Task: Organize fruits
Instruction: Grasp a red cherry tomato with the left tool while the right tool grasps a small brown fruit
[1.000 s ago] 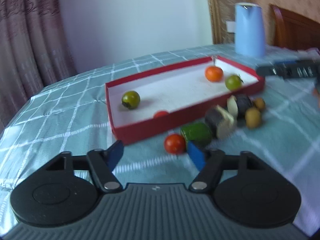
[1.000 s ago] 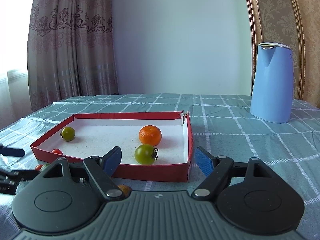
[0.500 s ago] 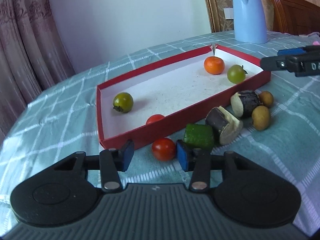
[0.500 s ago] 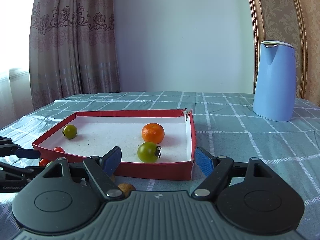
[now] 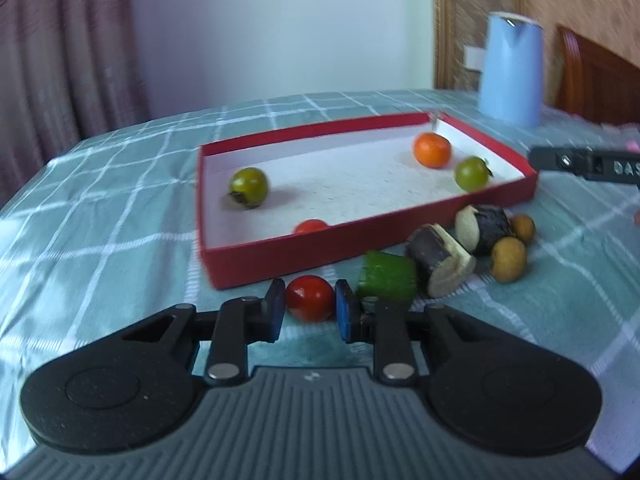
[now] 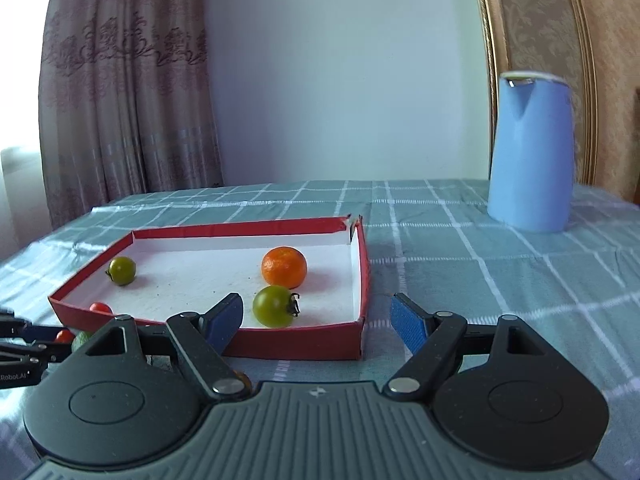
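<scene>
Here the left gripper (image 5: 310,314) has just closed its fingers (image 5: 275,307) on the red tomato (image 5: 310,298) — just outside the red tray's (image 5: 280,254) near wall, so it must clear that wall to get in — while the right gripper (image 6: 318,322) stands wide, empty.

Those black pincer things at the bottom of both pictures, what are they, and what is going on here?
They are two-finger grippers a person holds, one per hand, each carrying a camera that looks along its fingers. In the left camera's picture, the left gripper has just closed its blue pads on a red tomato lying on the checked tablecloth, outside the red tray. In the right camera's picture, the right gripper stands open and empty before that tray. The tray holds an orange, two green tomatoes and a small red one. Cut vegetable pieces and a blue jug stand nearby.
</scene>
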`<state>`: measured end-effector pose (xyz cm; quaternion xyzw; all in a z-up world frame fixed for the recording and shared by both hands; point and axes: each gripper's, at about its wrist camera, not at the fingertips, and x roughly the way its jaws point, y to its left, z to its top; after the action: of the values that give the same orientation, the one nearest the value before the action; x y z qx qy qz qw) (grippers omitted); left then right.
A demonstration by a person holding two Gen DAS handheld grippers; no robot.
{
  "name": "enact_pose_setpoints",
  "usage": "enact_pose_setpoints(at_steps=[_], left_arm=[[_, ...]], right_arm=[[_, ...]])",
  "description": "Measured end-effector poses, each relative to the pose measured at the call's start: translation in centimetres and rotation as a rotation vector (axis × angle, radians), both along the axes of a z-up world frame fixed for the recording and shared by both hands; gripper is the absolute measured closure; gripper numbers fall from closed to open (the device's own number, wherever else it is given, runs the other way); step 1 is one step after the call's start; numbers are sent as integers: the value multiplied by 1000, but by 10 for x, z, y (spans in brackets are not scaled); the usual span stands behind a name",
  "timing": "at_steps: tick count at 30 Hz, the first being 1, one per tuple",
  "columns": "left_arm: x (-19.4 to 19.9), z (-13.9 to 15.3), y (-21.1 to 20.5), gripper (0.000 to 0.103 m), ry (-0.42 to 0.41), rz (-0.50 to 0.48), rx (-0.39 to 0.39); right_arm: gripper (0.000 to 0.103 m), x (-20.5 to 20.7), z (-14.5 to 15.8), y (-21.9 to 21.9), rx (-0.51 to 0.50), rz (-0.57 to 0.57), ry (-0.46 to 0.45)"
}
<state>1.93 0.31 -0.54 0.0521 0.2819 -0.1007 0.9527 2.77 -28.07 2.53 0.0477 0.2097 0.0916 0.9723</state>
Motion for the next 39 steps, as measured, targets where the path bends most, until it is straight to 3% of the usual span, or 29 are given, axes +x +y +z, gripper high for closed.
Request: enact_pose_setpoints(at_steps=[5,14,24,29,32,39], left_arm=[[2,0,18,80,31,21,-100],[1,0,18,80,33,19,-106],[1,-1,17,80,32,20,-101],[1,-1,17,80,32,20,-101],[1,-1,17,80,32,20,-100],[0,-1,16,80,32,17,-95]], right_arm=[[22,-5,-1,-2,25,54,29],[22,-27,-11,23,-115,209,69],[24,-7,-16,40,-185,174,131],[50,10,-23,38,-154,165,212],[64,7,-23,44,-181,190,193],[75,3,-22,50,-209,214,172]])
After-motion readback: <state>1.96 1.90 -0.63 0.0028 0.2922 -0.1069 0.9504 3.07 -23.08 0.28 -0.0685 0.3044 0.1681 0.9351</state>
